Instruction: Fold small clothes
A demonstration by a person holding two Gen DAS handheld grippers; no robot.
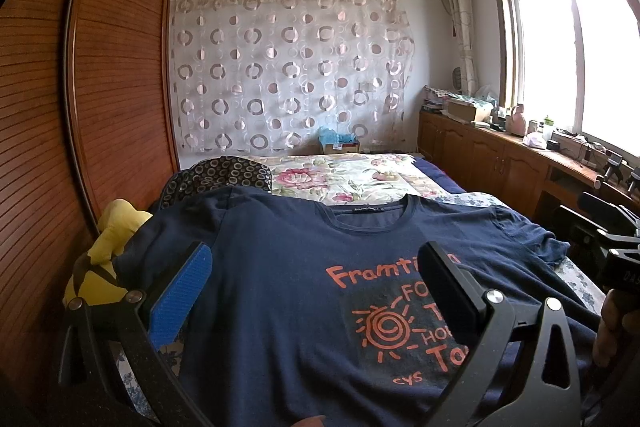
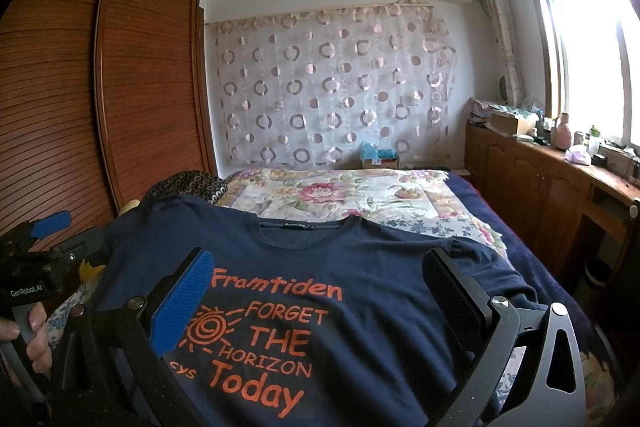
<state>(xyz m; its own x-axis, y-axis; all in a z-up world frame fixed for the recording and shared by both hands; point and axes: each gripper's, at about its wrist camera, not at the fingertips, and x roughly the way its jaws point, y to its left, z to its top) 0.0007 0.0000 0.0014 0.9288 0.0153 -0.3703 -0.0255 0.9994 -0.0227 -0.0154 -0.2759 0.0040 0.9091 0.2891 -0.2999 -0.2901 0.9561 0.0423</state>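
Both claws are held wide apart with nothing gripped, the left gripper (image 1: 316, 275) and right gripper (image 2: 320, 279) above a navy T-shirt (image 2: 360, 267); it is spread flat on the bed (image 2: 400, 199), collar toward the curtain (image 2: 332, 87), hem nearest; "Framtiden FORGET THE HORIZON Today" is printed; a wardrobe (image 2: 152, 79) stands left.

The navy T-shirt (image 1: 288, 291) runs off the bottom edge in both views, so its hem is unseen. In the left wrist view the black finger (image 1: 448, 291) of the left tongs (image 1: 316, 291) covers part of the orange print. The collar label (image 2: 298, 225) is too small to read, and the clutter (image 2: 560, 135) along the window surface is too small to identify.
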